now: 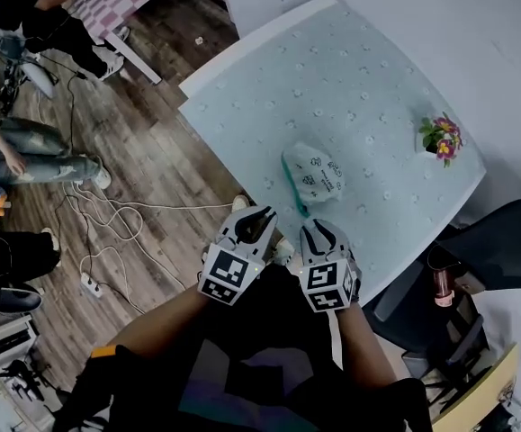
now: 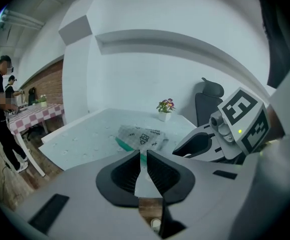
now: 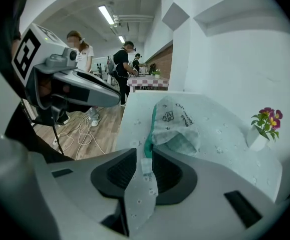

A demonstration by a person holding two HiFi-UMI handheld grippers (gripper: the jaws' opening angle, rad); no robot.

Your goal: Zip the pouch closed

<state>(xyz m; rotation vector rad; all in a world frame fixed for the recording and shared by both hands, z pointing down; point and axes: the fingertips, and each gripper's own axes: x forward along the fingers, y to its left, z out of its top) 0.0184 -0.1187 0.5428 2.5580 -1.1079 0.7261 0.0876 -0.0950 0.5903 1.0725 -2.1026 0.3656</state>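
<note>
A pale printed pouch (image 1: 314, 176) with a green zipper edge (image 1: 291, 187) lies crumpled on the light table (image 1: 350, 70), near its front edge. Both grippers hover side by side just short of it, off the table's edge. My left gripper (image 1: 257, 219) stands left of the zipper end, its jaws a narrow slit apart with nothing between them. My right gripper (image 1: 318, 232) is wider open and also empty. In the left gripper view the pouch (image 2: 142, 136) lies beyond the jaws (image 2: 142, 154). In the right gripper view the pouch (image 3: 177, 126) and its zipper line up ahead of the jaws (image 3: 143, 151).
A small pot of flowers (image 1: 442, 139) stands at the table's right corner. A dark office chair (image 1: 503, 241) sits right of the table. White cables (image 1: 107, 223) trail over the wooden floor at the left, where several people stand or sit.
</note>
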